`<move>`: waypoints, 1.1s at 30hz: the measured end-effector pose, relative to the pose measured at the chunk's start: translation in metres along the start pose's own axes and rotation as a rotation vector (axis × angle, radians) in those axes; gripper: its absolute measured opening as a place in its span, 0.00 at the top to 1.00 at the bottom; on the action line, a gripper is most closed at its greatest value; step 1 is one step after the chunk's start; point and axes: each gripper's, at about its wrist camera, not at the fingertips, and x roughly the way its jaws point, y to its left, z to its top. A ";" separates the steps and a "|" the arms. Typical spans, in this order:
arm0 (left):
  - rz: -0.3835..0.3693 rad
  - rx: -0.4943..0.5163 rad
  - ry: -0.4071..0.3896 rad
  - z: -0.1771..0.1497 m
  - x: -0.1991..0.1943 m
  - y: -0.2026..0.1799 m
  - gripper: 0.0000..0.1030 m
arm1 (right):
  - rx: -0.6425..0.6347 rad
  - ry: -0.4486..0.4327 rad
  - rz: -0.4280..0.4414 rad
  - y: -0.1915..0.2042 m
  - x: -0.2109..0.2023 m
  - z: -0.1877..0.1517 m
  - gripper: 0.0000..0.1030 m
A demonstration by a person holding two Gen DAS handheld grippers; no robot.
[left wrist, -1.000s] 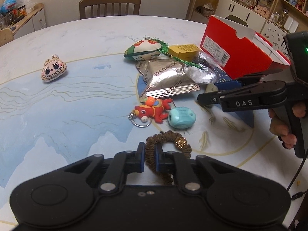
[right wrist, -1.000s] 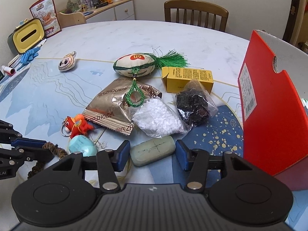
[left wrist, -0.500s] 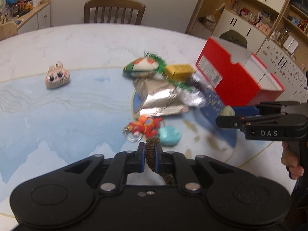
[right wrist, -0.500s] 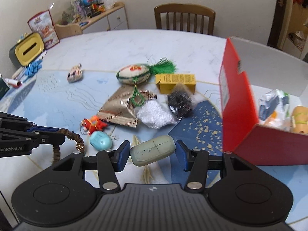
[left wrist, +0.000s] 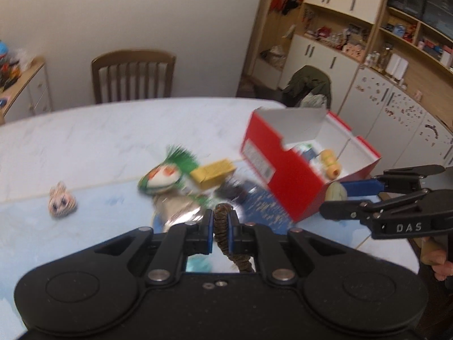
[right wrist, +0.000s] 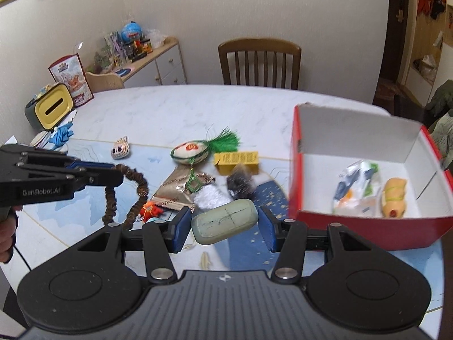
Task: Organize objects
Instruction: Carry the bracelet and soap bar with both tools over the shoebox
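Left gripper [left wrist: 220, 228]: we find its fingers clamped on one brown hair tie [left wrist: 223, 232], which hangs as a loop below them, clear of the worktop [right wrist: 175, 113].
Right gripper [right wrist: 223, 223]: we find its fingers closed on one pale green case [right wrist: 225, 221], held lengthwise between the pads and lifted off the worktop.
Red box [right wrist: 368, 229]: one, open, ahead and to the right of the right fingers; we count two items inside, a clear packet [right wrist: 355, 181] and a tan toy [right wrist: 393, 197].
Obstructions: nothing stands between the right fingers and the near wall of the box.
Clutter ahead of the fingers: one tasselled pouch [right wrist: 192, 151], one yellow carton [right wrist: 236, 160], one foil packet [right wrist: 181, 187], one dark bag [right wrist: 240, 182], one white bag [right wrist: 209, 198], one red keychain figure [right wrist: 151, 211].
Apart to the left: one small face plush [right wrist: 121, 148].
Beyond the worktop: one chair [right wrist: 259, 62].
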 end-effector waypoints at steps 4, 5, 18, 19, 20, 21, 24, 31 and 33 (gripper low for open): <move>-0.028 0.030 -0.023 0.018 -0.001 -0.024 0.93 | -0.018 -0.022 -0.010 -0.011 -0.017 0.005 0.51; -0.035 0.034 -0.028 0.023 -0.001 -0.030 0.93 | -0.021 -0.027 -0.011 -0.015 -0.021 0.006 0.51; -0.080 0.081 -0.029 0.060 0.037 -0.108 0.93 | -0.008 -0.074 -0.041 -0.090 -0.055 0.009 0.51; -0.080 0.080 -0.023 0.062 0.042 -0.114 0.93 | -0.005 -0.075 -0.044 -0.098 -0.057 0.009 0.51; -0.078 0.080 -0.019 0.064 0.047 -0.119 0.93 | -0.004 -0.075 -0.046 -0.105 -0.059 0.008 0.51; -0.076 0.081 -0.016 0.065 0.052 -0.124 0.93 | -0.006 -0.075 -0.050 -0.112 -0.059 0.008 0.51; -0.067 0.091 -0.011 0.071 0.064 -0.141 0.93 | -0.019 -0.077 -0.066 -0.133 -0.060 0.010 0.51; -0.064 0.123 0.004 0.085 0.096 -0.174 0.93 | -0.022 -0.067 -0.086 -0.182 -0.052 0.013 0.51; -0.053 0.127 0.015 0.088 0.108 -0.181 0.93 | -0.023 -0.062 -0.093 -0.194 -0.047 0.015 0.51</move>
